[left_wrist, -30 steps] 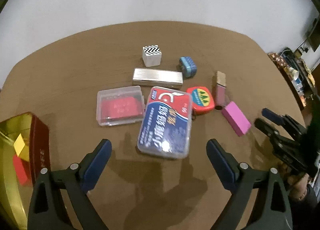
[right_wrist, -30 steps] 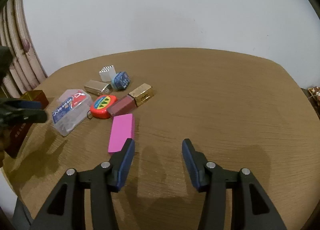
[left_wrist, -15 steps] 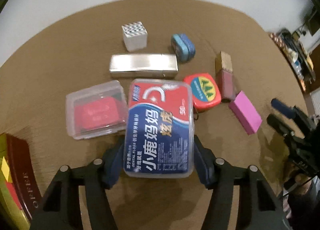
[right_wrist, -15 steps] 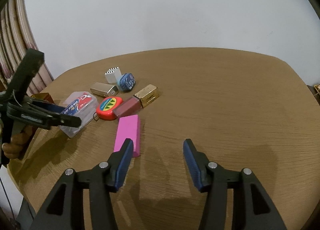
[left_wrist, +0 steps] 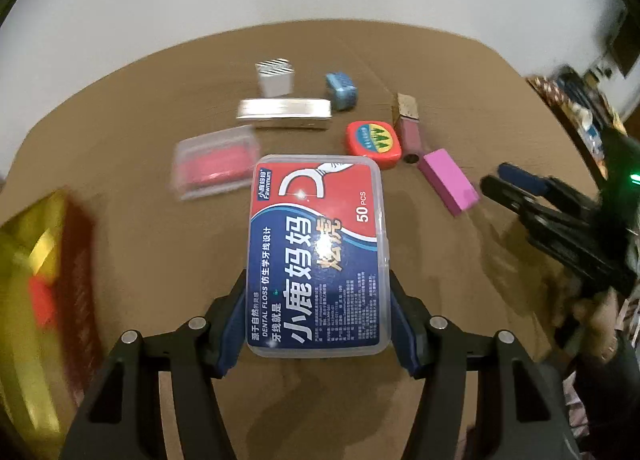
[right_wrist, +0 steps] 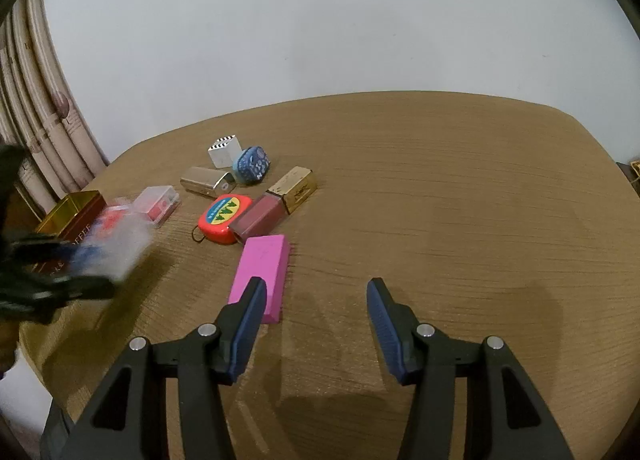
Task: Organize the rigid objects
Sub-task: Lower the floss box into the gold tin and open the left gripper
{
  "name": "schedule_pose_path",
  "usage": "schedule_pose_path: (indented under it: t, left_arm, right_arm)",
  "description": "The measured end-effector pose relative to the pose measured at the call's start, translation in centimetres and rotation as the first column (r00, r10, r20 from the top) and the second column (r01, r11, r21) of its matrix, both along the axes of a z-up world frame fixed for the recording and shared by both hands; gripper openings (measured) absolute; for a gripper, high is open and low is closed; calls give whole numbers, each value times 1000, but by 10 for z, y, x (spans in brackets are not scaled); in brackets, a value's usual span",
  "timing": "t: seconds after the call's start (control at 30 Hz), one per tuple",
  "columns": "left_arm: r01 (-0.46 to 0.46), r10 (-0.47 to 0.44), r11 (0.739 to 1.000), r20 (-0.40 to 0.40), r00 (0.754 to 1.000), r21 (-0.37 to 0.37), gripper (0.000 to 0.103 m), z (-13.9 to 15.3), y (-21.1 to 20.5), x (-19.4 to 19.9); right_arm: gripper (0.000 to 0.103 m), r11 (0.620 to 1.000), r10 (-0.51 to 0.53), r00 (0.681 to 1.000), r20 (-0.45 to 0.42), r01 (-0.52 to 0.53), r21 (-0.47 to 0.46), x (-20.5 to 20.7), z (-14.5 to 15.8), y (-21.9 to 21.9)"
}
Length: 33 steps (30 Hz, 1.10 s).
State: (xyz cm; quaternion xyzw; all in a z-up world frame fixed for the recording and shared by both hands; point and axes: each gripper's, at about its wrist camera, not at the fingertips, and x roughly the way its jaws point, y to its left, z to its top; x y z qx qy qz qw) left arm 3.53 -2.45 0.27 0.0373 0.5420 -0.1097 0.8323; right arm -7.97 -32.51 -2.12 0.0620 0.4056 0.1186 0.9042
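My left gripper (left_wrist: pixel 318 296) is shut on the dental floss box (left_wrist: pixel 318 256), a clear case with a red and blue label, and holds it above the brown table (left_wrist: pixel 120 107). The box shows blurred in the right wrist view (right_wrist: pixel 116 244). My right gripper (right_wrist: pixel 316 300) is open and empty, just right of the pink block (right_wrist: pixel 262 272). On the table lie a clear case with a red insert (left_wrist: pixel 214 165), a silver bar (left_wrist: pixel 285 113), a striped white cube (left_wrist: pixel 275 77), a blue tin (left_wrist: pixel 341 91), a red tape measure (left_wrist: pixel 374 138) and a lip gloss with a gold cap (left_wrist: pixel 409 123).
A gold and dark red tin box (left_wrist: pixel 36 292) stands open at the left table edge, with yellow and red pieces inside. The right gripper (left_wrist: pixel 560 219) reaches in from the right. A curtain (right_wrist: pixel 36 119) hangs behind the table's left side.
My left gripper closed on the dental floss box and lifted it off the table toward the left. My right gripper edged closer to the pink block and stayed open.
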Motion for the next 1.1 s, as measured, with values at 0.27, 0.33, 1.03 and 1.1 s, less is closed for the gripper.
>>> schedule_pose_path:
  t: [0.27, 0.33, 1.03, 1.1]
  left_arm:
    - [-238, 235, 964, 35, 971, 122, 57, 50, 129, -25]
    - [-293, 295, 945, 14, 955, 146, 57, 45, 170, -19]
    - [-338, 358, 911, -47, 932, 237, 59, -17, 263, 50]
    - [-339, 357, 914, -48, 933, 225, 65, -15, 262, 50]
  right_arm:
    - [56, 1000, -3, 1000, -9, 2, -23, 2, 0, 2]
    - [56, 1000, -5, 1000, -12, 5, -28, 4, -1, 2]
    - [57, 998, 0, 999, -42, -3, -62, 11, -5, 8]
    - [57, 998, 0, 999, -43, -2, -62, 11, -4, 8]
